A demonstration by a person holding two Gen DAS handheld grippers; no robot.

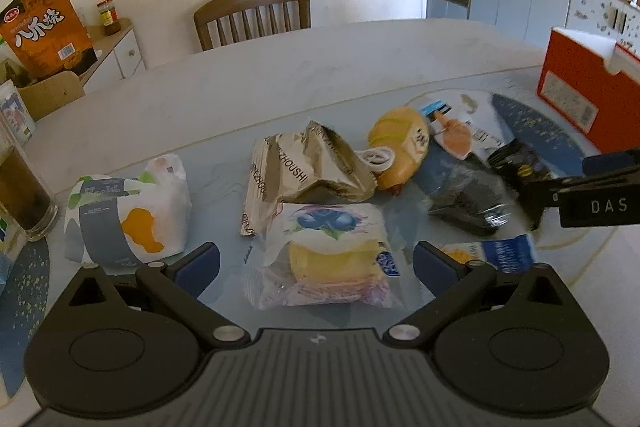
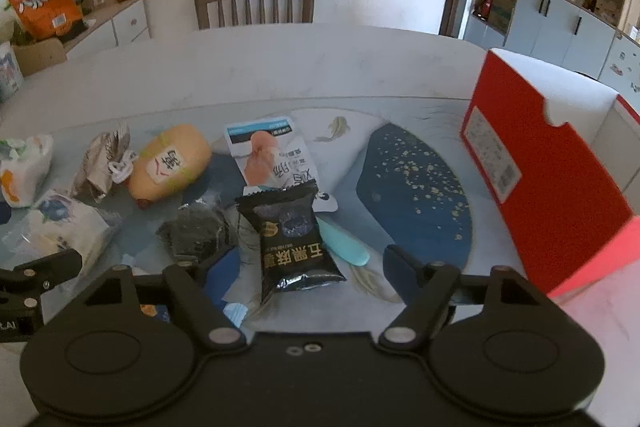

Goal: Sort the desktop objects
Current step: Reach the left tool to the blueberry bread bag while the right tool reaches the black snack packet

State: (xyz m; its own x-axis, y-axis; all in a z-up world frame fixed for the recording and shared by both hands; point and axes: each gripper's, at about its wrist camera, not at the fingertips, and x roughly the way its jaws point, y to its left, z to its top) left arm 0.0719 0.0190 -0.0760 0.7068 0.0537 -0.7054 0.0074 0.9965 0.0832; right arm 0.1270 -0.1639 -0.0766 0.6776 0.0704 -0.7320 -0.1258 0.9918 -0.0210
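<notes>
Two grippers: both over a table (image 1: 360, 59) strewn with snack packets.
Left gripper (image 1: 316, 263): jaws spread wide, pads clear of everything; the blueberry packet (image 1: 328, 251) lies on the table between them, not gripped.
Right gripper (image 2: 308, 267): jaws apart, nothing clamped; the black packet (image 2: 292, 235) sits between the fingers with space on both sides. No earlier view to compare.
Blueberry packet: clear wrap, yellow cake inside, lying flat at the near edge in the left view.
Black packet: gold lettering, lying over a white sachet (image 2: 272, 155) and a mint-green item (image 2: 346, 247) that pokes out at its right.
Dark bundle (image 2: 196, 231): just left of the black packet, blurred, kind unclear.
Brown wrapper (image 1: 308, 171): crumpled, just behind the blueberry packet.
Bun (image 1: 400, 151): tan, labelled, right of the brown wrapper, touching a white ring-shaped piece.
White bag (image 1: 128, 223): orange patch, grey band, left of the blueberry packet, well apart from the bun.
Red box (image 2: 552, 187): open, at the table's right side, near the right gripper.
Glass (image 1: 24, 195): dark drink, far left edge.
Chair (image 1: 252, 15): wooden, beyond the table.
Orange bag (image 1: 48, 27): upright in a carton at the far left.
</notes>
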